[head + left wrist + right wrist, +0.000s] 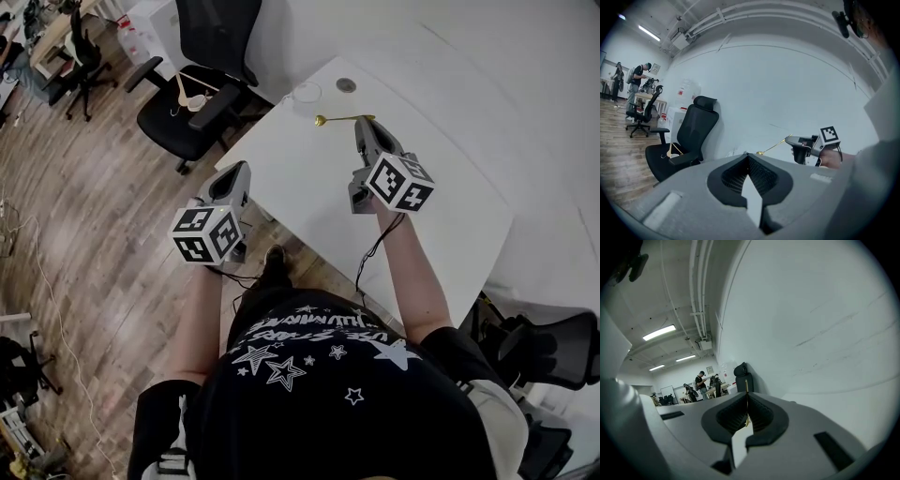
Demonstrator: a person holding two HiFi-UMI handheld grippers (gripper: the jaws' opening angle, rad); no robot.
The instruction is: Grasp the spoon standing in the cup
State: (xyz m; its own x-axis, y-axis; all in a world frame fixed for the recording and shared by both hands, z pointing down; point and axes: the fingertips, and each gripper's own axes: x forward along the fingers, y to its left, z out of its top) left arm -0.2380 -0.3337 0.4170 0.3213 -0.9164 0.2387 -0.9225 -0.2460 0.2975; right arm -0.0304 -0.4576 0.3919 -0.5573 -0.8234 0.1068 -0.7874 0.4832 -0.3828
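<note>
Right hand-held gripper point(366, 120) pinches the gold spoon point(341, 118), handle between its jaws, bowl jutting ahead.

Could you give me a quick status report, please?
Right gripper shut on spoon, clear of cup. Left gripper shut, empty. Nothing in the way.

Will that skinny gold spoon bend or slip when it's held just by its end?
Probably stiff: the spoon sticks straight out sideways from the right gripper without drooping. Likely light, since it is thin and a pinch at the handle's end carries it. It looks shiny and smooth, so it might swivel or slip in that grip.
</note>
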